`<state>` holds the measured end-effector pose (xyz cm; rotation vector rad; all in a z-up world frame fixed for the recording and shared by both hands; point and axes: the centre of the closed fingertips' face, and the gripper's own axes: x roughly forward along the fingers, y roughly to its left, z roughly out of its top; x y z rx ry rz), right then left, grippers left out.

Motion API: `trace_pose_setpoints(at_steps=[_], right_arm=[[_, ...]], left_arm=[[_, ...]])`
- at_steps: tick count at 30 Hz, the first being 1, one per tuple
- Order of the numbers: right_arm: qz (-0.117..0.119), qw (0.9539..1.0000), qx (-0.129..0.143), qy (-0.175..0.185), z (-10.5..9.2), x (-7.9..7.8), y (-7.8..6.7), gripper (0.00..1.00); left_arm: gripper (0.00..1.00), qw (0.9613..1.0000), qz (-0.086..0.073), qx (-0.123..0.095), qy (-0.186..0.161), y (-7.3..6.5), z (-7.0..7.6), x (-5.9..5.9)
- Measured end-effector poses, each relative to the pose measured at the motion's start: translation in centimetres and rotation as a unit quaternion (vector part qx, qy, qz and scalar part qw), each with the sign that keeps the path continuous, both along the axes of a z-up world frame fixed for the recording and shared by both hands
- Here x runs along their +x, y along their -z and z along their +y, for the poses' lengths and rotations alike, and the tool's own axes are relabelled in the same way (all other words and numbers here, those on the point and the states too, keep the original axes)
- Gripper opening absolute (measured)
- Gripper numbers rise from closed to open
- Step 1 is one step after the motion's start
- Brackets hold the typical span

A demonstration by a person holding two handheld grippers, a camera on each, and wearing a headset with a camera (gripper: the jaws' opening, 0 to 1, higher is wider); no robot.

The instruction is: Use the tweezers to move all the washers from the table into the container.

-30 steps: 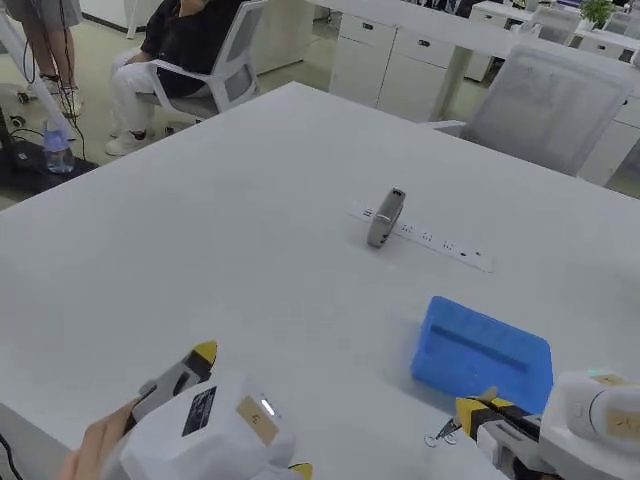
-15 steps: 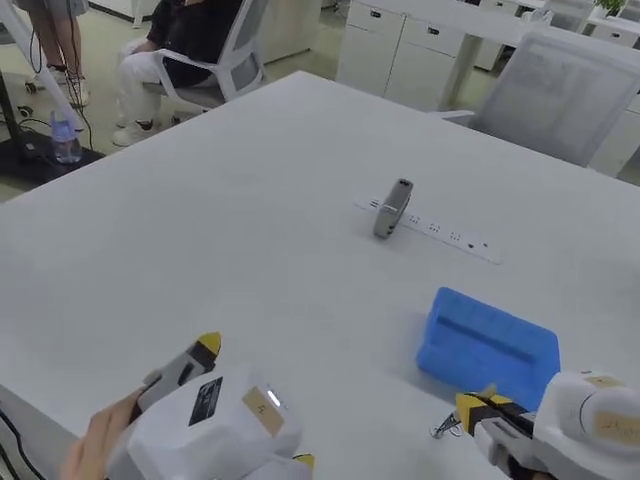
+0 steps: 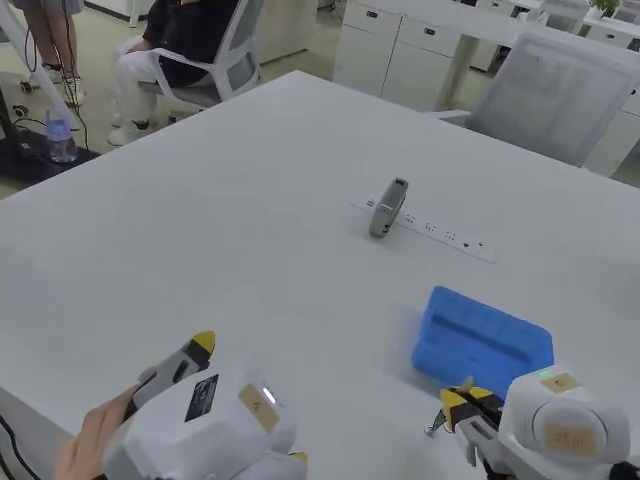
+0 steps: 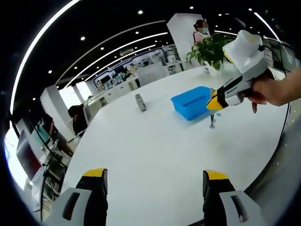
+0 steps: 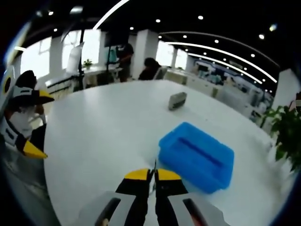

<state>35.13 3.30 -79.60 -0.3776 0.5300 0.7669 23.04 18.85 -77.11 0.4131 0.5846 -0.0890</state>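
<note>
Head view looked down on a white table [image 3: 250,230]. At its near right edge the right gripper [image 3: 460,402] had its yellow-tipped jaws closed on the tweezers [image 3: 436,427]. The tweezers pointed down to the table surface just in front of the blue container [image 3: 482,340].

Left gripper view showed the same from the side. The right gripper [image 4: 214,100], carried by a hand [image 4: 275,89], held the tweezers [image 4: 212,118] nearly upright. Their tips were at the table, near the front wall of the container [image 4: 192,101] but outside it. Whether a washer lay at the tips I could not tell, because it was too small to see. In the right gripper view the two jaws met with only a thin slit between them. The container [image 5: 197,155] lay just ahead and to the right, with its open side up.

The left gripper [image 3: 250,402] was at the near left edge of the table, held by a hand [image 3: 95,440], well apart from the container. In its own view the left gripper [image 4: 155,181] had its jaws spread wide and held nothing.

Farther on the table a small grey device [image 3: 387,208] stood on one end of a white power strip [image 3: 440,233]. Behind the table were an office chair [image 3: 565,90] and a seated person [image 3: 170,50].
</note>
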Motion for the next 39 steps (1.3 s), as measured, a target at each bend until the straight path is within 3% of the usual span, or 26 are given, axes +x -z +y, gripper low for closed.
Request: trace_pose_setpoints(at_steps=[8,27,39], right_arm=[[0.043,0.9988,0.012,0.019,-0.9,0.3,0.1,0.0],[0.045,0.9981,0.029,0.031,-2.0,0.4,-1.7,0.0],[0.029,0.9985,0.038,0.026,-1.7,1.1,-4.2,0.0]], left_arm=[[0.85,1.0,-0.001,0.0,0.0,-0.1,0.0,0.0],[0.85,1.0,-0.003,0.0,0.005,-0.2,-0.2,0.0],[0.84,1.0,-0.003,0.0,0.004,-0.2,-0.1,0.0]])
